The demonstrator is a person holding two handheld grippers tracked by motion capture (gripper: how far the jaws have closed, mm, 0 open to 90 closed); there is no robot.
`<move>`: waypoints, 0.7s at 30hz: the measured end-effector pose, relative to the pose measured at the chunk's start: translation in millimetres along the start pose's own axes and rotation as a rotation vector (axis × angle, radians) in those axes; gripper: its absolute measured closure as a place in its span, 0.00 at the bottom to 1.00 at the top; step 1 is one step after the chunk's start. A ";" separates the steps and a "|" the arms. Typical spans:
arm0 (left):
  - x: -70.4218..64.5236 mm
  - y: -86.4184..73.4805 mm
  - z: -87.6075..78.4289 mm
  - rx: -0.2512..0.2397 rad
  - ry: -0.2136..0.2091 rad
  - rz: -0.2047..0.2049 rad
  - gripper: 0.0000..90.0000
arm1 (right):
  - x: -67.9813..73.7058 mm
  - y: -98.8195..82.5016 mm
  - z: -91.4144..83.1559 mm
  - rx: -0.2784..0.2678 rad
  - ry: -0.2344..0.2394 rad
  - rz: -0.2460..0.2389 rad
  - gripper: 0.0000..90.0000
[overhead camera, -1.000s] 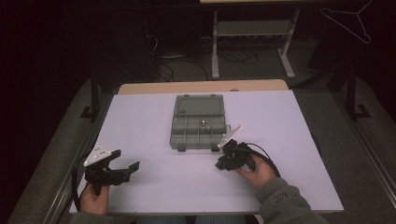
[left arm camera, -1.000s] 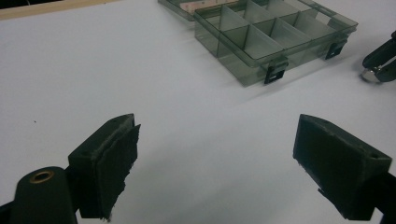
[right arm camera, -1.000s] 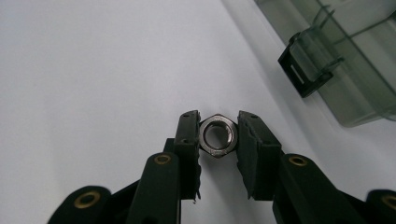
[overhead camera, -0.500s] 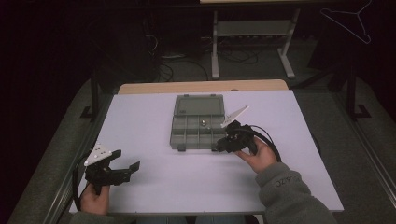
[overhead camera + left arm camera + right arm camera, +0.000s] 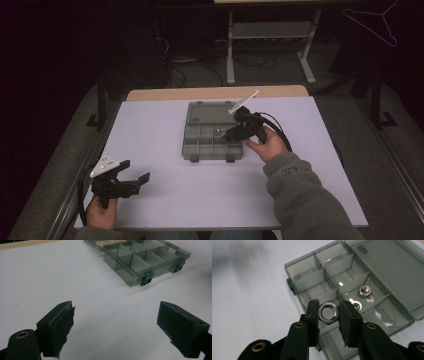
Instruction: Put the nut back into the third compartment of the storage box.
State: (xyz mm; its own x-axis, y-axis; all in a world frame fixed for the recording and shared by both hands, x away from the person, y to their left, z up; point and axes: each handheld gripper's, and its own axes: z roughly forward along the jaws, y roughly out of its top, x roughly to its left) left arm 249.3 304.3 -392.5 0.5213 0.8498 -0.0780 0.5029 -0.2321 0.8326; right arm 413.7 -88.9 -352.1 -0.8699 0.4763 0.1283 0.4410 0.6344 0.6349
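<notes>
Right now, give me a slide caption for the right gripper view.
Right tool pinches a steel hex nut above the open compartment box, another nut inside.

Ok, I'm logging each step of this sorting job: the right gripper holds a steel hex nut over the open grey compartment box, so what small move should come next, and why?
Probably lower the right gripper into a compartment and only then open it. Its pads clamp the steel hex nut above the smoky grey plastic compartment box; one compartment already holds a similar nut, so that seems the likely target.
</notes>
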 end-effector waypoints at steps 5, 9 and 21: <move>-0.6 1.3 1.4 -0.002 -0.002 0.003 0.14 | -10.4 14.3 7.6 0.004 -0.006 0.011 0.77; -0.2 1.2 1.8 -0.003 -0.004 0.000 0.14 | -19.5 23.3 13.9 0.009 -0.018 0.035 0.77; -0.1 1.1 1.7 -0.002 -0.007 0.001 0.15 | -39.1 24.0 48.4 0.055 -0.032 0.127 0.77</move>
State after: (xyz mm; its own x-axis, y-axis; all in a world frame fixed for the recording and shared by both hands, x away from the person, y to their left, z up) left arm 251.0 303.2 -392.6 0.5266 0.8463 -0.0808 0.5011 -0.2323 0.8336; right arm 469.0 -62.8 -378.8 -0.7991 0.5736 0.1800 0.5594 0.5999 0.5720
